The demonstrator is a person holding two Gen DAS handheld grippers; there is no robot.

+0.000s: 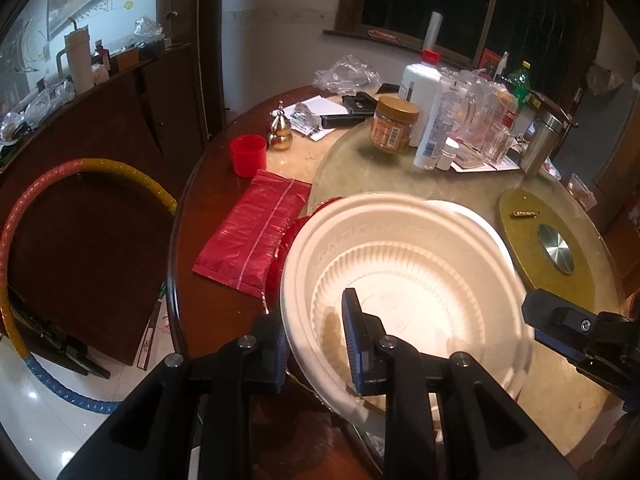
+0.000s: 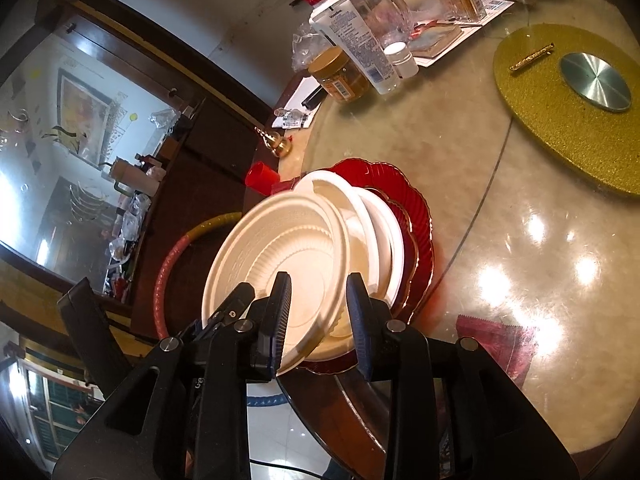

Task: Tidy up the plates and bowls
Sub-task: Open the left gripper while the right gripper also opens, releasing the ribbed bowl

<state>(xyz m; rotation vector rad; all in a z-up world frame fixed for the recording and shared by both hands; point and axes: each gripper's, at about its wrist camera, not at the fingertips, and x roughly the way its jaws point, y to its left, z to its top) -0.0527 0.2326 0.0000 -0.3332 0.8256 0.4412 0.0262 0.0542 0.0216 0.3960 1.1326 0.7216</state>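
My left gripper is shut on the near rim of a white disposable bowl and holds it tilted above a stack. The same bowl shows in the right wrist view, over white plates that lie on a red scalloped plate. My right gripper is open, its fingers on either side of the bowl's rim without closing on it. The right gripper's finger shows at the bowl's right edge in the left wrist view.
A red packet, red cup and gold gourd lie left of the stack. Jars and bottles crowd the table's far side. A gold turntable disc sits on the glass. A hoop leans at left.
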